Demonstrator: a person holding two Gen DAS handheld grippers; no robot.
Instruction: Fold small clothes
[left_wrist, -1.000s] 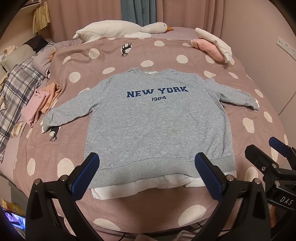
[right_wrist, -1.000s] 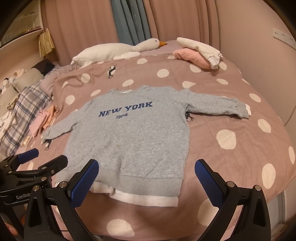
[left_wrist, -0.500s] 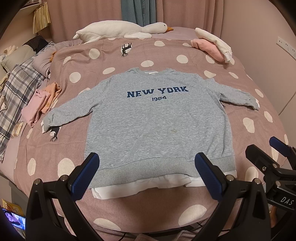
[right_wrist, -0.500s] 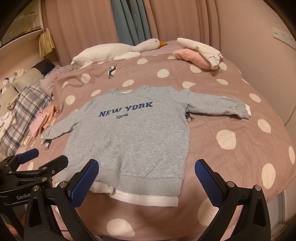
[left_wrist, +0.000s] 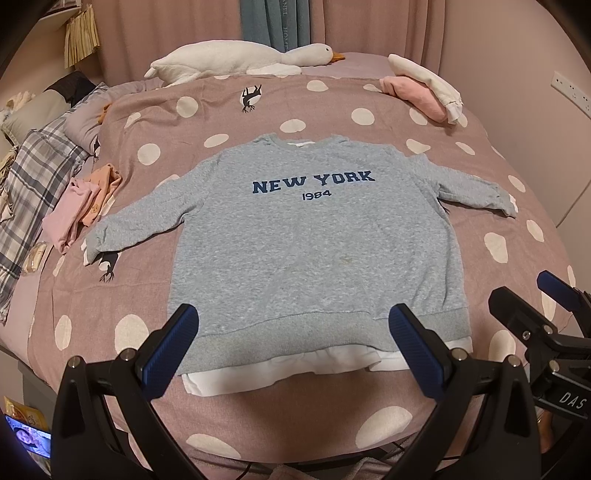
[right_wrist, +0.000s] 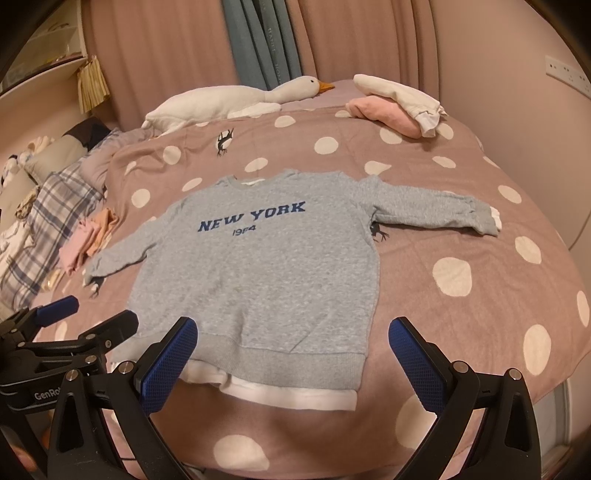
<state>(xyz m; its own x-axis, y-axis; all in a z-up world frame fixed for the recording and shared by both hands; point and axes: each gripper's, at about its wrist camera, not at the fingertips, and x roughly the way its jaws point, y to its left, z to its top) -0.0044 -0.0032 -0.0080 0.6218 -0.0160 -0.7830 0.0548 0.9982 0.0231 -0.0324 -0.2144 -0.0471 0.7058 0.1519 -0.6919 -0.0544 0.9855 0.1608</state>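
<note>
A grey "NEW YORK 1984" sweatshirt (left_wrist: 314, 240) with a white hem lies flat, front up, on the pink polka-dot bed, both sleeves spread out to the sides; it also shows in the right wrist view (right_wrist: 258, 269). My left gripper (left_wrist: 293, 350) is open and empty, hovering just short of the hem. My right gripper (right_wrist: 293, 358) is open and empty, above the hem's right part. The right gripper shows at the right edge of the left wrist view (left_wrist: 532, 306); the left gripper shows at the left of the right wrist view (right_wrist: 74, 321).
Folded pink and orange clothes (left_wrist: 81, 206) lie left of the sweatshirt beside a plaid blanket (left_wrist: 29, 184). A goose plush (left_wrist: 240, 59) lies at the head of the bed. A pink and white pile (left_wrist: 424, 92) sits at the far right. The wall is close on the right.
</note>
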